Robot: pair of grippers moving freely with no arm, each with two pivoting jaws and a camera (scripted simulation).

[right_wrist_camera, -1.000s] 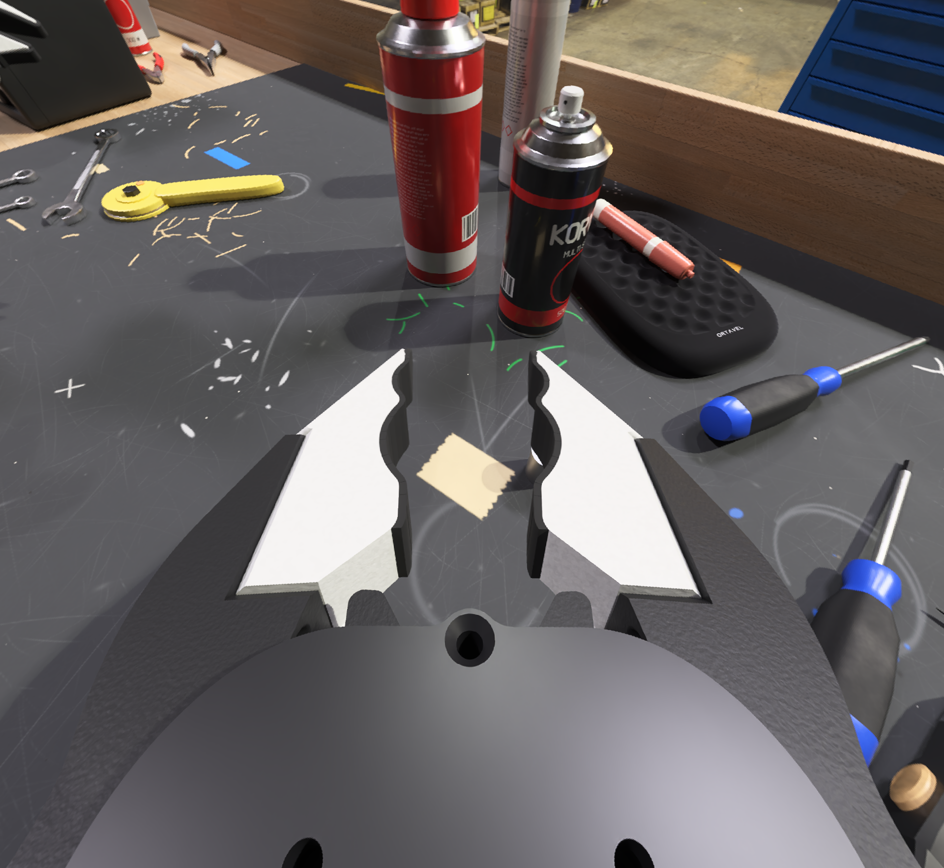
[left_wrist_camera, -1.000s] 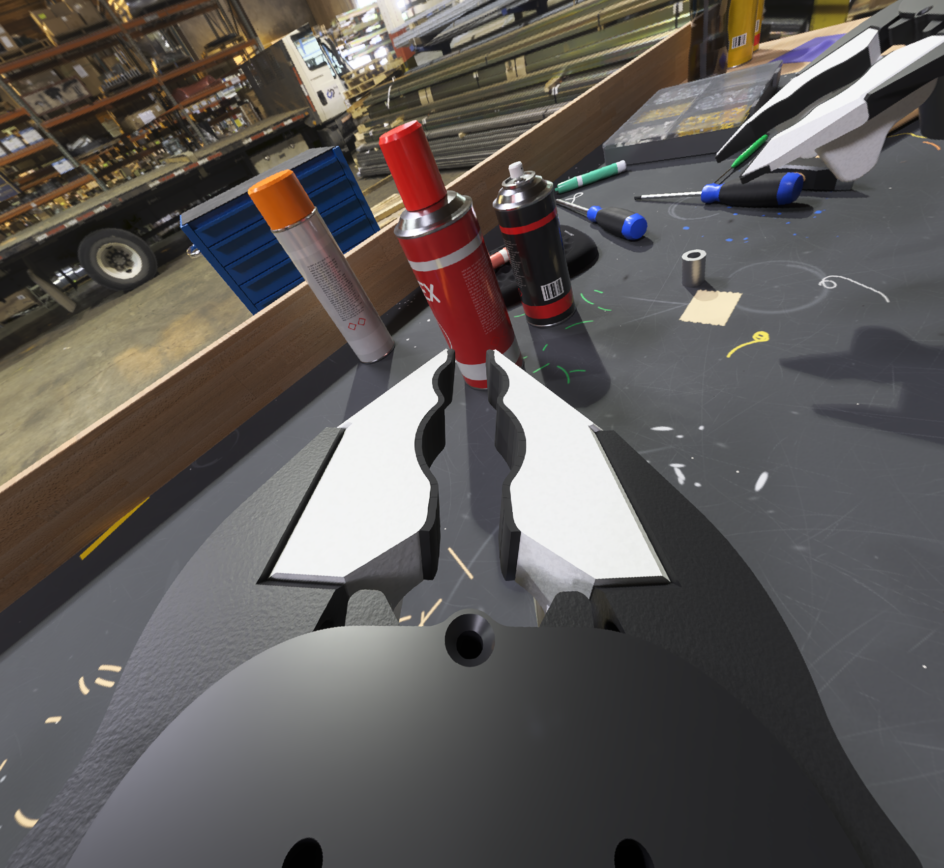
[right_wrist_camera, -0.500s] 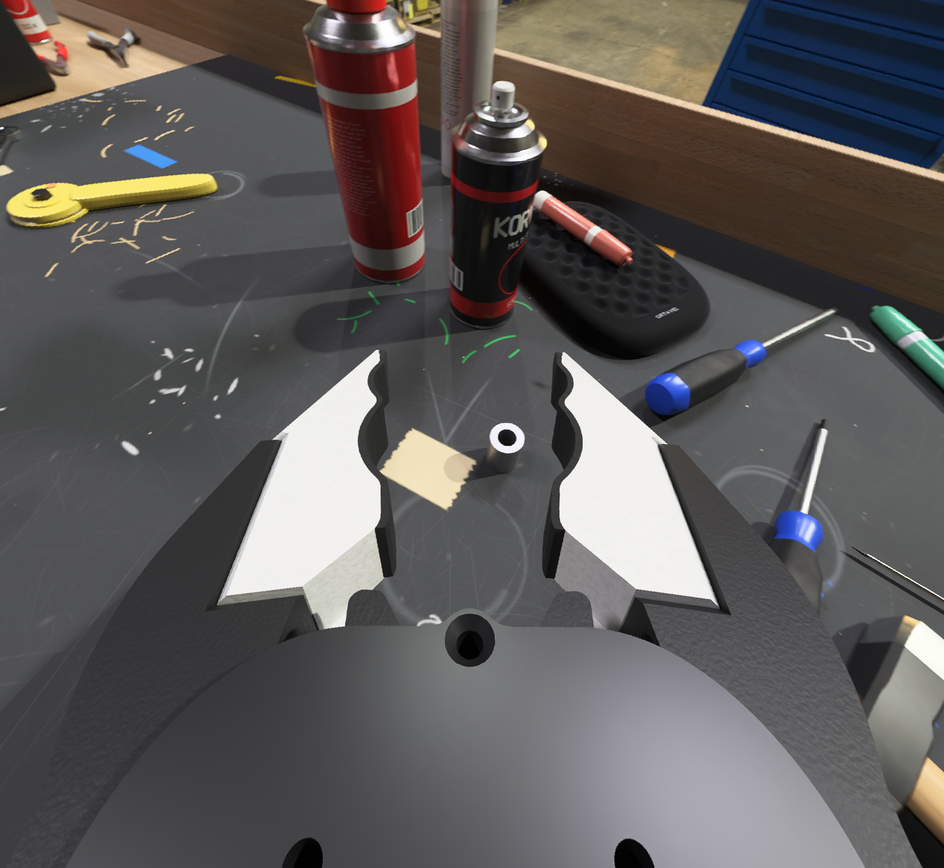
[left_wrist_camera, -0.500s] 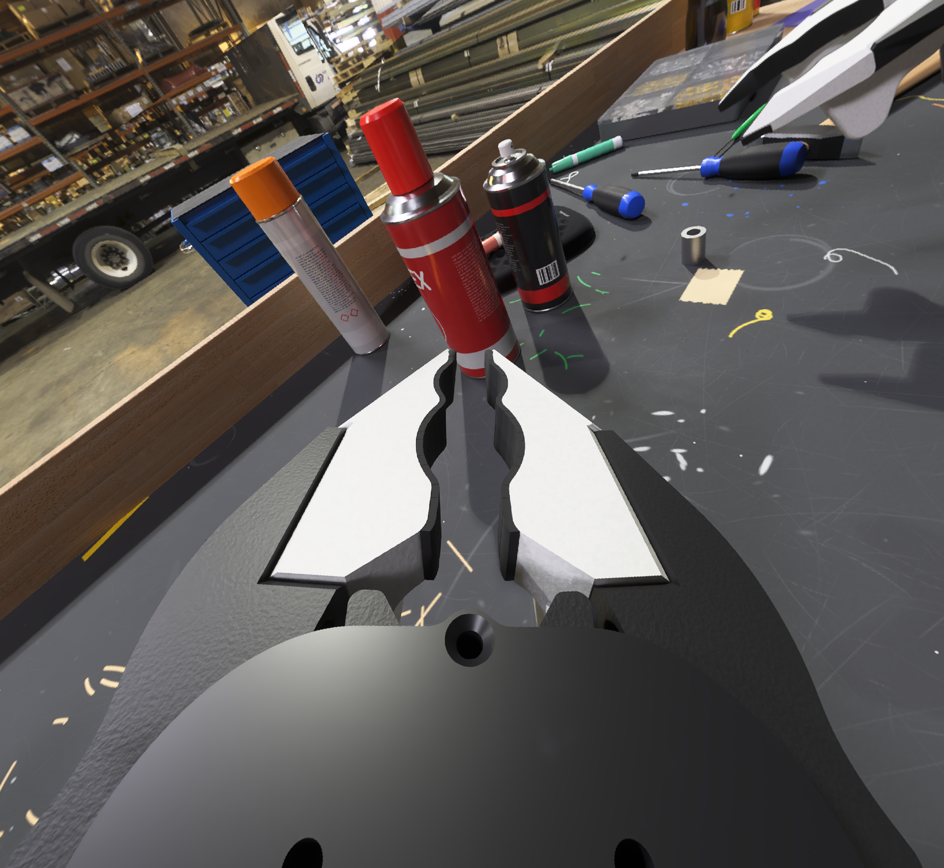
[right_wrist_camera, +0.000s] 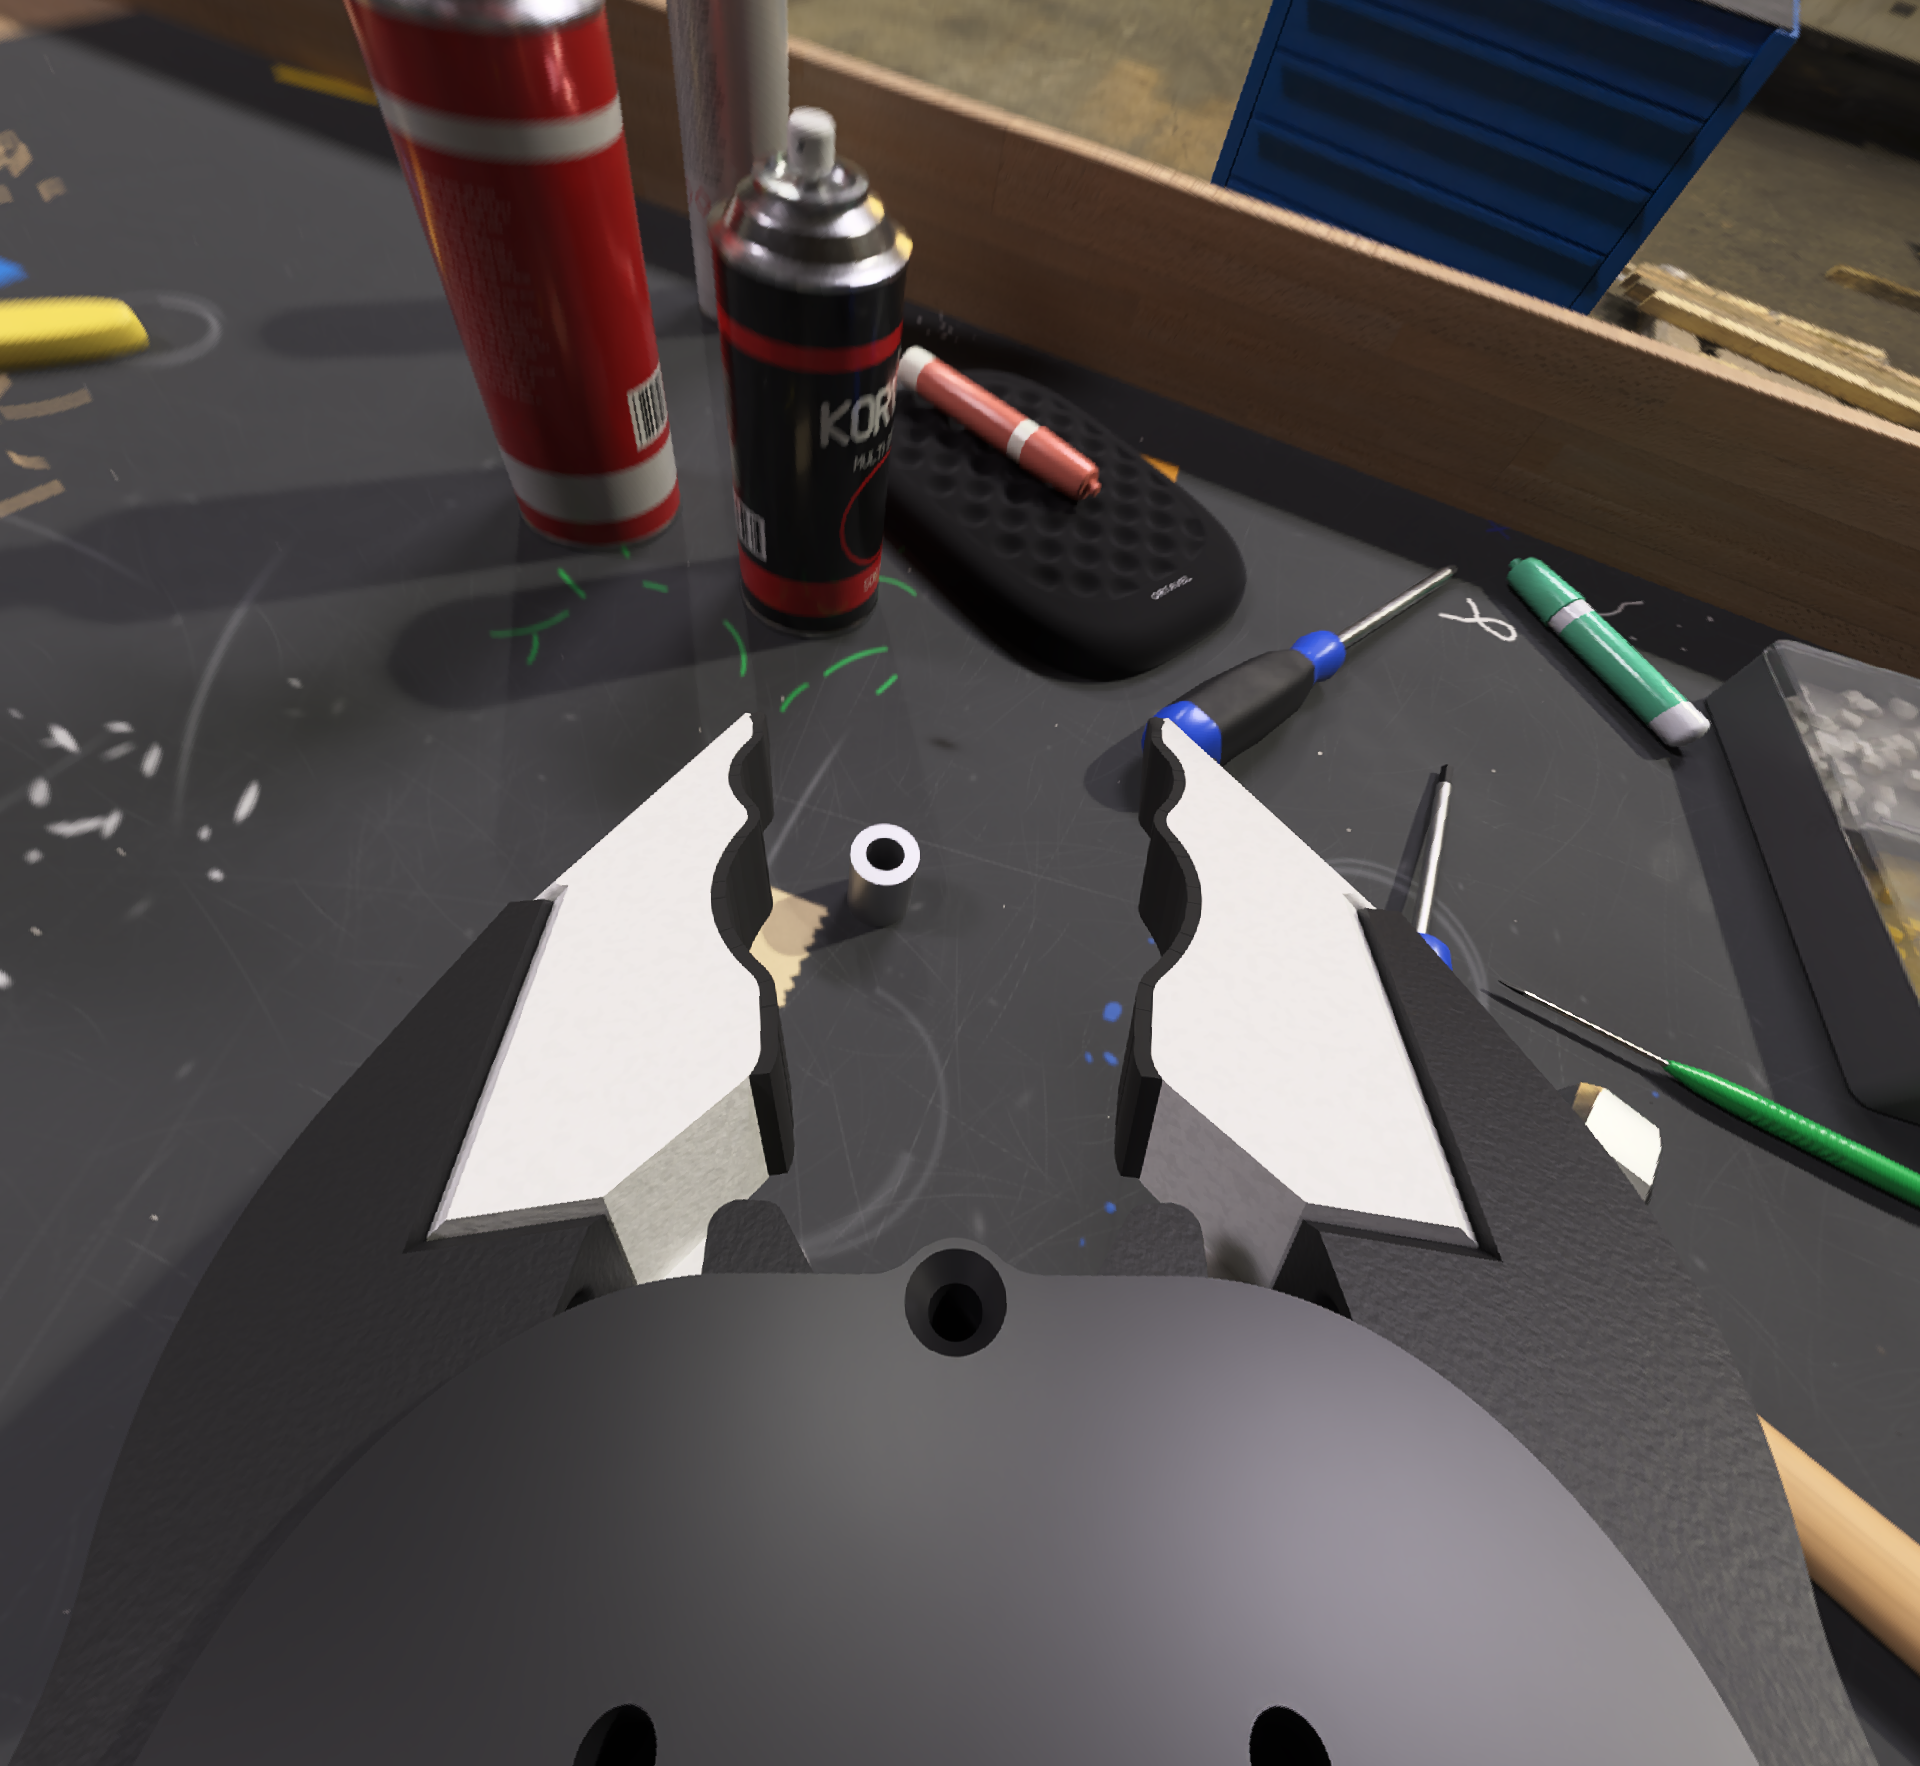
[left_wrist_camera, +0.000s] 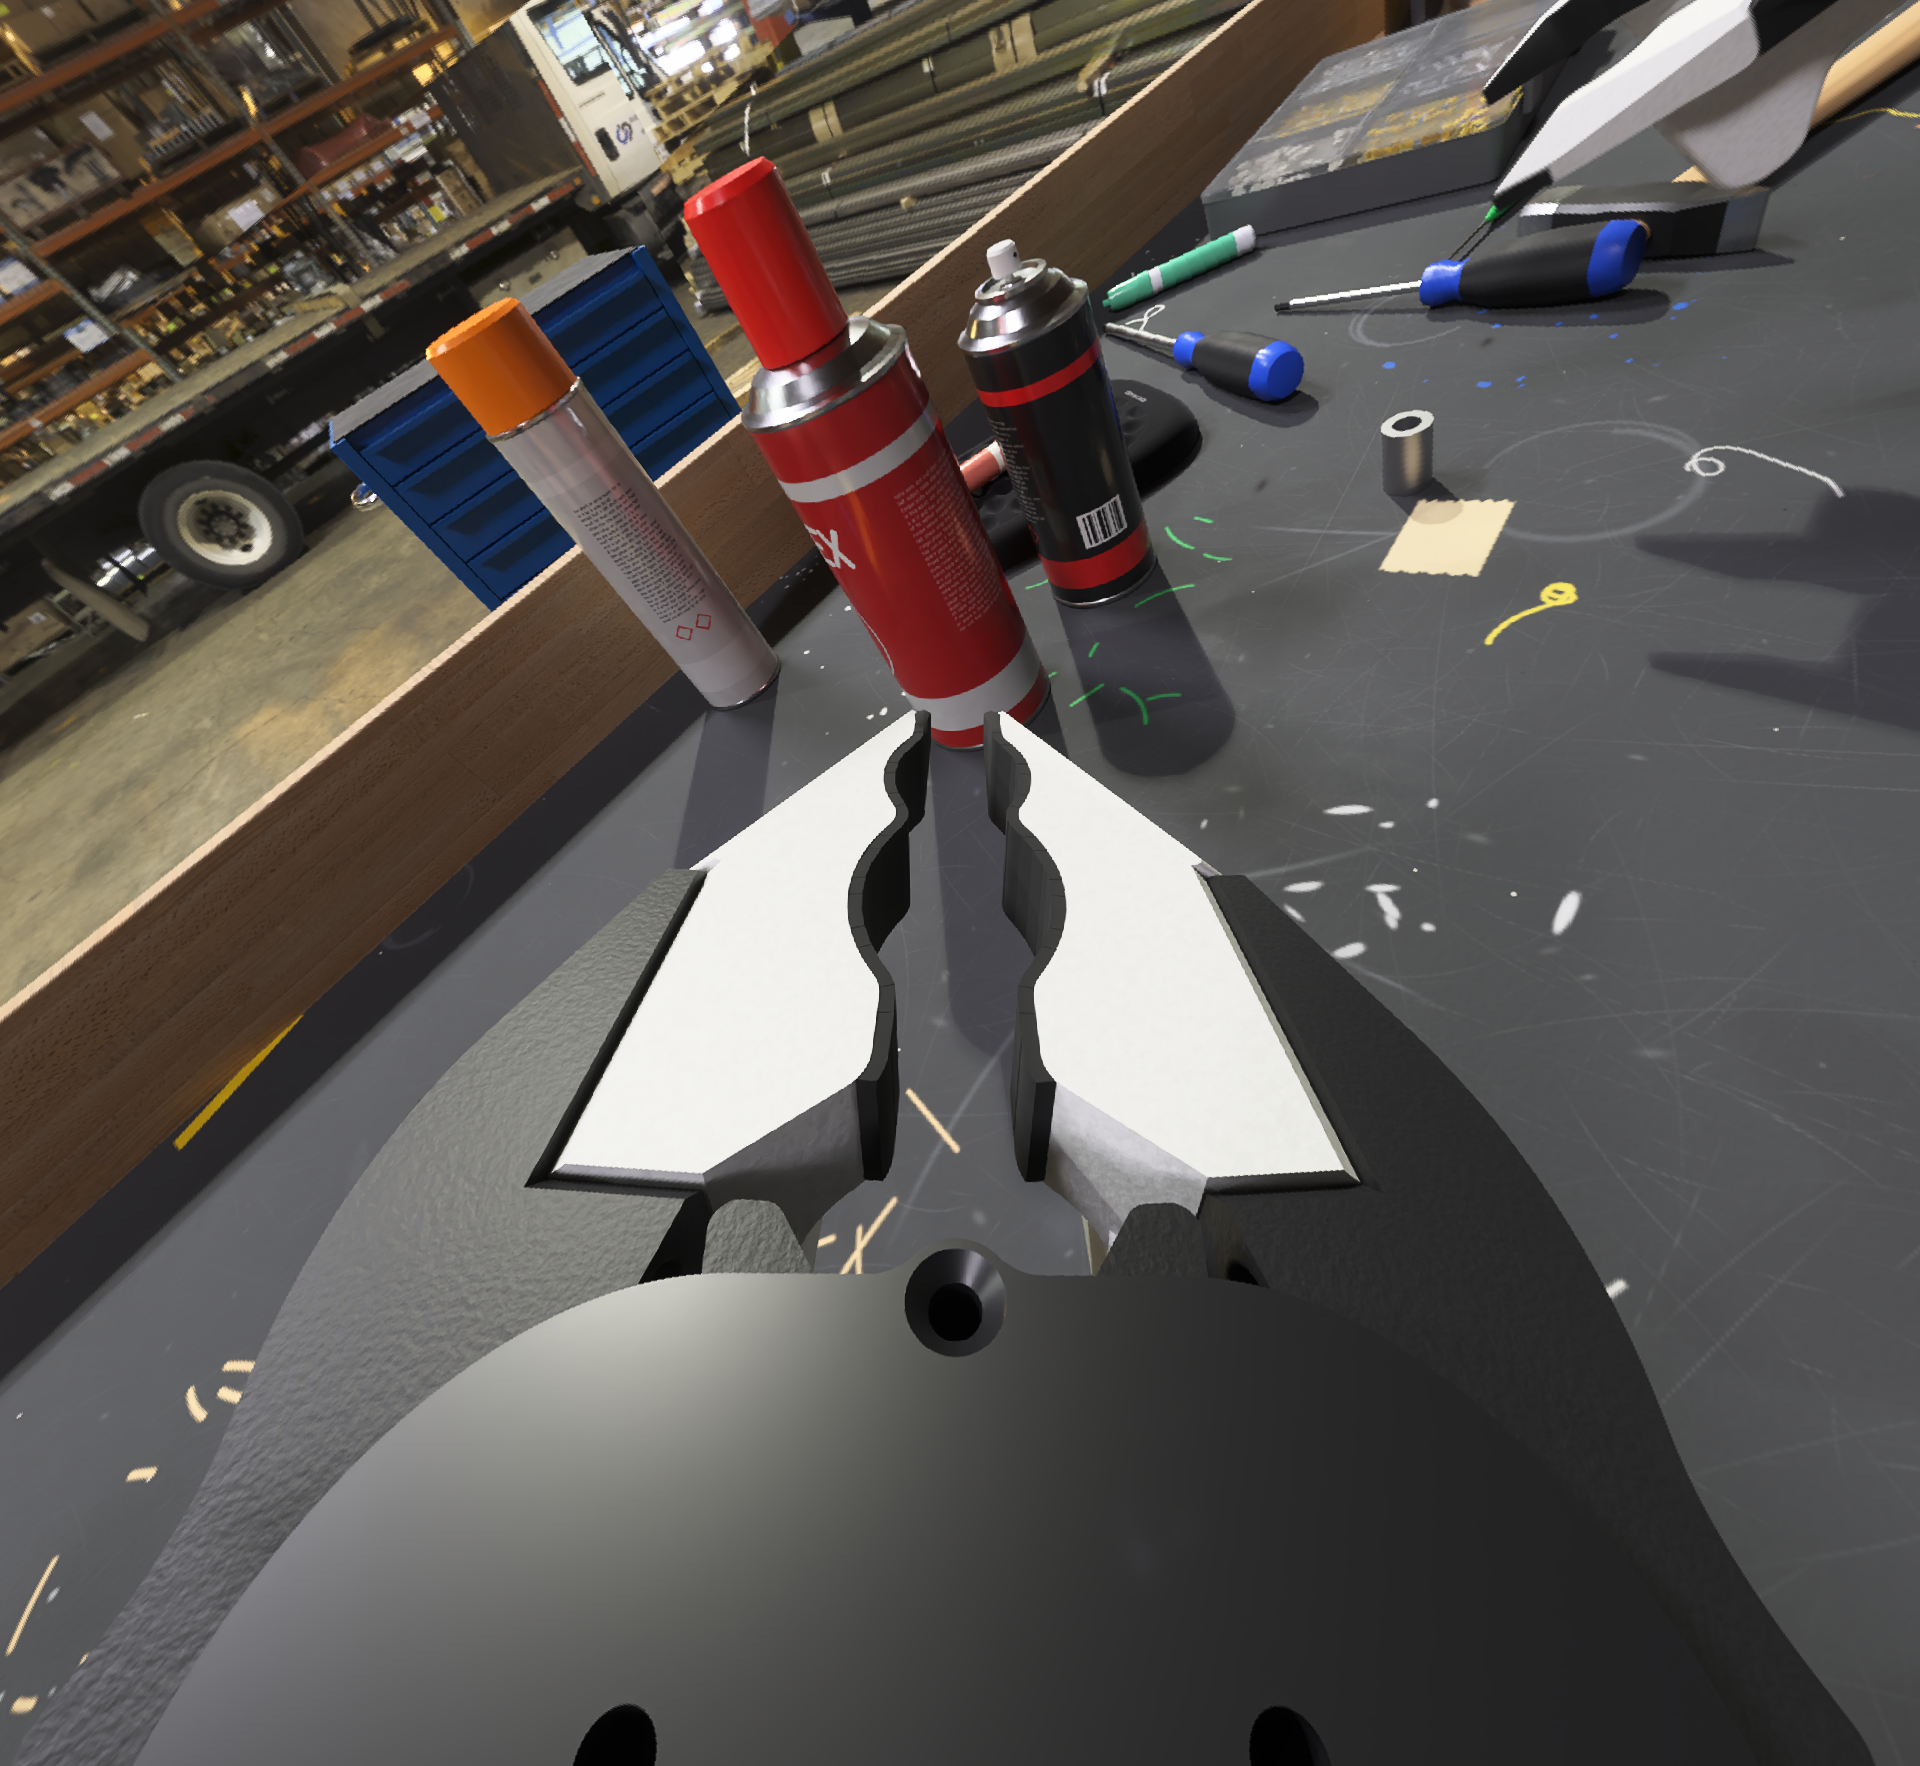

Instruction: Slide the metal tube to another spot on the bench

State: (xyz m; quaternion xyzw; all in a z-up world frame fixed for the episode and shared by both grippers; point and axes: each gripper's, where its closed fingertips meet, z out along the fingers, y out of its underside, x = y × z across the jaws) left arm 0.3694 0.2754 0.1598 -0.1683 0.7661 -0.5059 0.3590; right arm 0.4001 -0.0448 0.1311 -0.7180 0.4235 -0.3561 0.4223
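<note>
Parts organizer box [right_wrist_camera: 1839, 843] at right edge of the right wrist view, lid clear, small bits of hardware inside, too small to identify. Black dimpled pad [right_wrist_camera: 1060, 532] upper centre carries a pink marker [right_wrist_camera: 997, 423].

Metal tube [right_wrist_camera: 884, 869] stands upright on the bench [right_wrist_camera: 312, 885], mid-frame, between the fingers of the right gripper [right_wrist_camera: 954, 740], nearer the left finger, touching neither. Jaws spread wide. Tan paper scrap [right_wrist_camera: 787, 937] just beside the tube.

Left gripper [left_wrist_camera: 954, 729] jaws a narrow gap apart, holding nothing; red spray can [left_wrist_camera: 883, 490] right at its tips.

Beyond the tube: black spray can [right_wrist_camera: 810, 428], blue-handled screwdriver [right_wrist_camera: 1262, 688] by the right fingertip, green marker [right_wrist_camera: 1605, 651] upper right.
</note>
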